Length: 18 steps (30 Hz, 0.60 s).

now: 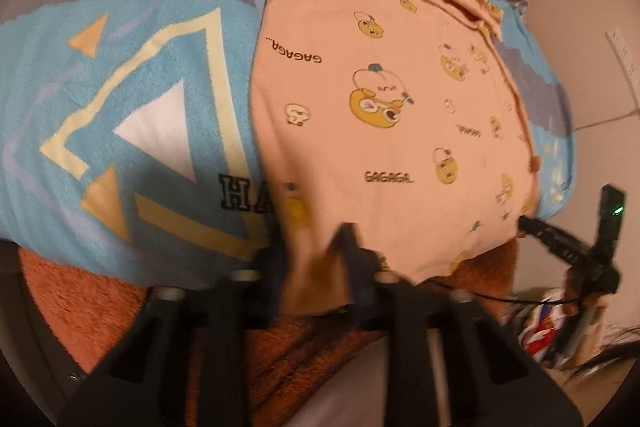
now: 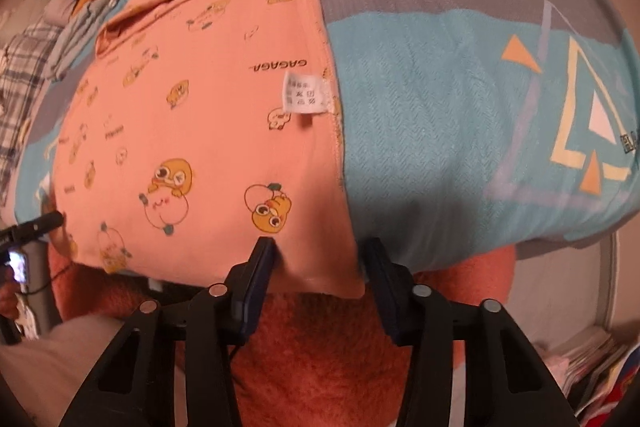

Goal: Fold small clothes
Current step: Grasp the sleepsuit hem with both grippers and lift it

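Peach garment (image 1: 376,115) on blue blanket (image 1: 132,95)

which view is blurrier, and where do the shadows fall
Left wrist view: motion blur smears the left gripper and the near hem of the peach shirt. Right wrist view: sharper, the care label is crisp; a soft shadow lies on the blue blanket beside the shirt's edge. Both bow from fisheye.

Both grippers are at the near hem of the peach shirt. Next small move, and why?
Probably close the right gripper fully on the hem first. The left gripper already pinches its corner of the peach shirt, but the right one's jaws stand apart with the other near corner between them, not visibly pinched. With both corners held, the hem can be lifted and folded toward the collar.
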{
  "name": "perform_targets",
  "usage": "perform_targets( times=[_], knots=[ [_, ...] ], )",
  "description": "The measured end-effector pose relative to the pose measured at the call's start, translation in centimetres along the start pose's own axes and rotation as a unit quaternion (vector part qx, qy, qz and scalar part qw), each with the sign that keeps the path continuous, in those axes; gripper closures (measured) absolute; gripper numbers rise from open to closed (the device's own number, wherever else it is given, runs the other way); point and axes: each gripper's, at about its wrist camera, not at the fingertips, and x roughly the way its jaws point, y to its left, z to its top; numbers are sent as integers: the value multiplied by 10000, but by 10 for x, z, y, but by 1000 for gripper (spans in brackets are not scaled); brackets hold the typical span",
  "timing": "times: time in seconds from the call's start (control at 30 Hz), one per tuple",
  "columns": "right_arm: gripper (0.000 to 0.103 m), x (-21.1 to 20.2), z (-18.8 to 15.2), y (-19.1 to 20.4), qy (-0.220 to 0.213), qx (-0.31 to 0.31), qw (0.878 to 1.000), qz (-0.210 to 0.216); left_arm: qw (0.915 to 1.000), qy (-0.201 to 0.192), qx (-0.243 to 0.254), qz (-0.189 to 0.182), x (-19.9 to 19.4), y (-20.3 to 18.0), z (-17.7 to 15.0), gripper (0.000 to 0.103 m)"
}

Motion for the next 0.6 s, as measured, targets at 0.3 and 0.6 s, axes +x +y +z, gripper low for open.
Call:
perform_targets(
  times=[0.3,0.6],
  knots=[
    [95,-18,28,13,-380,-122,9958,818,9969,-396,-47,-673,-29,-6,15,98],
    [96,-29,76,7,-1169,314,9843,1286,9878,-1017,-421,-1105,-42,3,65,98]
  ],
)
